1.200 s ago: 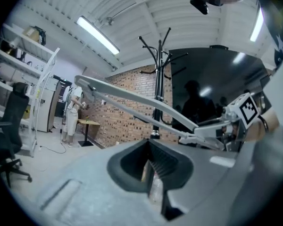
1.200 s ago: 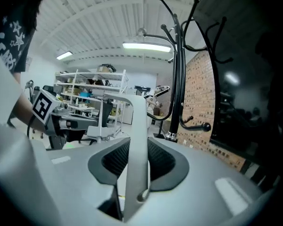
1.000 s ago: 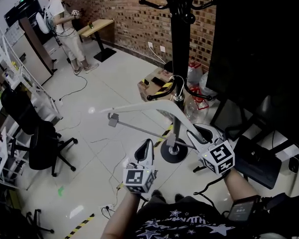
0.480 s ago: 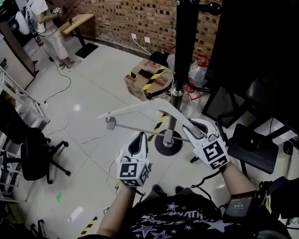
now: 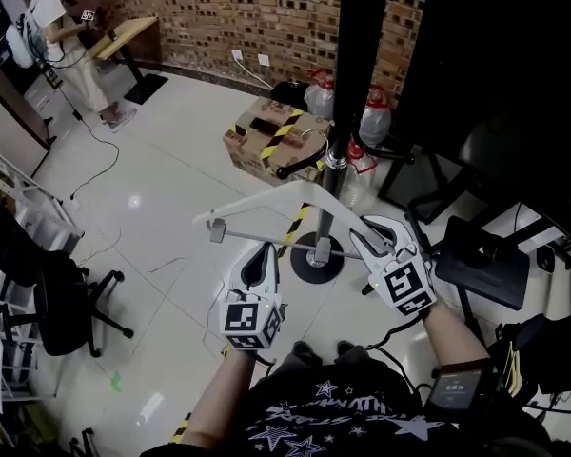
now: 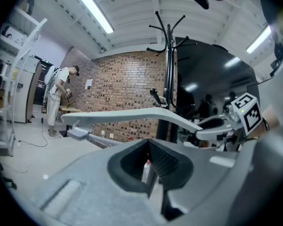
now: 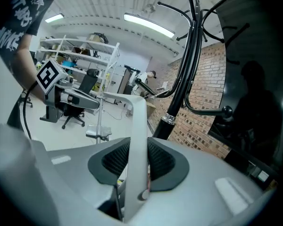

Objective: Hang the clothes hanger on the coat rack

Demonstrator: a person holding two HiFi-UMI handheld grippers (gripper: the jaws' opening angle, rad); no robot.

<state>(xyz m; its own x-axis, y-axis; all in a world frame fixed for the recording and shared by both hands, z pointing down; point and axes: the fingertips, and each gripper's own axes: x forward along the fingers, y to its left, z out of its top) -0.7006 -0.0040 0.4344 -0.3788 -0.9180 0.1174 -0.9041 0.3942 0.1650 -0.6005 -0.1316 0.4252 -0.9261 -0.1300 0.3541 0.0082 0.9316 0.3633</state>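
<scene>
Pinching one end of the white clothes hanger, the right gripper has its pads pressed on the arm, which runs up between them in the right gripper view. The hanger lies across the lower middle of the head view, just in front of the black coat rack and low by its pole, on none of its hooks. The left gripper sits just below the hanger's lower bar, jaws pressed together on nothing. Pale glossy floor tiles fill the left. A brick wall spans the top, with a cardboard box below it. An office chair stands at lower left, and a person at upper left.
</scene>
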